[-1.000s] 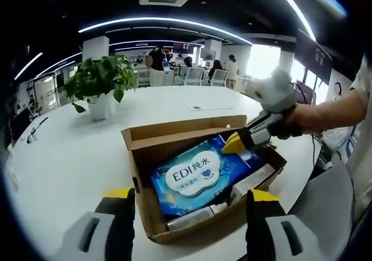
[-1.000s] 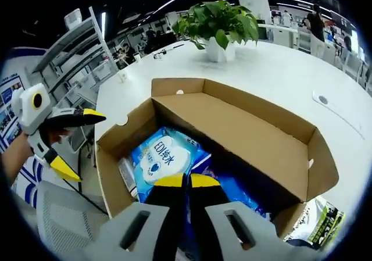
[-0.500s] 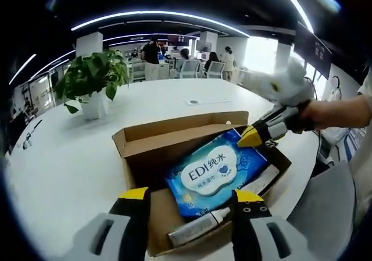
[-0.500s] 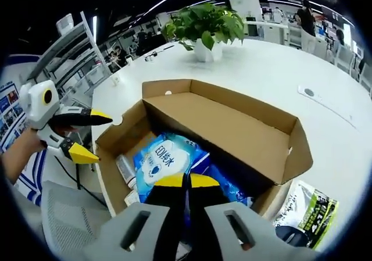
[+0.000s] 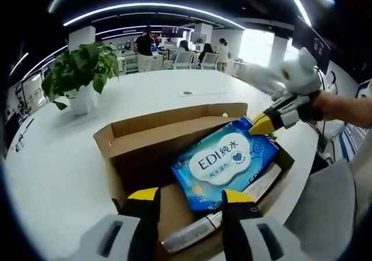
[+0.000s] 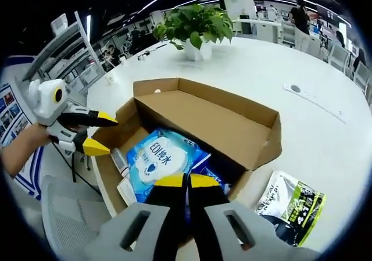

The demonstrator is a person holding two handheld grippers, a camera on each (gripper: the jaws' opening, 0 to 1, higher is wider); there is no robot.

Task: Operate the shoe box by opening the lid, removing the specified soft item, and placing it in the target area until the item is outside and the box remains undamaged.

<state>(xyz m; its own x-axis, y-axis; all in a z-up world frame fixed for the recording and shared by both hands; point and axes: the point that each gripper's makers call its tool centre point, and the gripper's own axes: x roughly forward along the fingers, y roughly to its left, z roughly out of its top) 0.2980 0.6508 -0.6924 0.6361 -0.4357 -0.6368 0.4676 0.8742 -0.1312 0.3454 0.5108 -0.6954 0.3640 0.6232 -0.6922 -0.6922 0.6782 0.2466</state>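
The open cardboard shoe box [image 5: 119, 147] sits on the white table with its lid standing up along one side [image 6: 216, 120]. A blue wet-wipes pack [image 5: 225, 161] marked "EDI" lies tilted, one corner raised above the box rim. My right gripper [image 6: 186, 182] is shut on the pack's [image 6: 158, 159] edge; in the left gripper view it [image 5: 265, 123] pinches the raised corner. Over the box's near end my left gripper [image 5: 190, 206] hovers open with nothing between its fingers; in the right gripper view it [image 6: 96, 134] reaches in from the left.
A white tube [image 5: 187, 235] and a flat white item [image 6: 125, 191] lie in the box bottom. A green, black and white pouch [image 6: 290, 206] lies on the table beside the box. A potted plant [image 5: 75, 78] stands farther back. A grey chair [image 5: 325, 214] is by the table edge.
My right gripper has lifted the pack's corner higher out of the box. The left gripper has come closer over the box's near end, and its jaws have narrowed somewhat.
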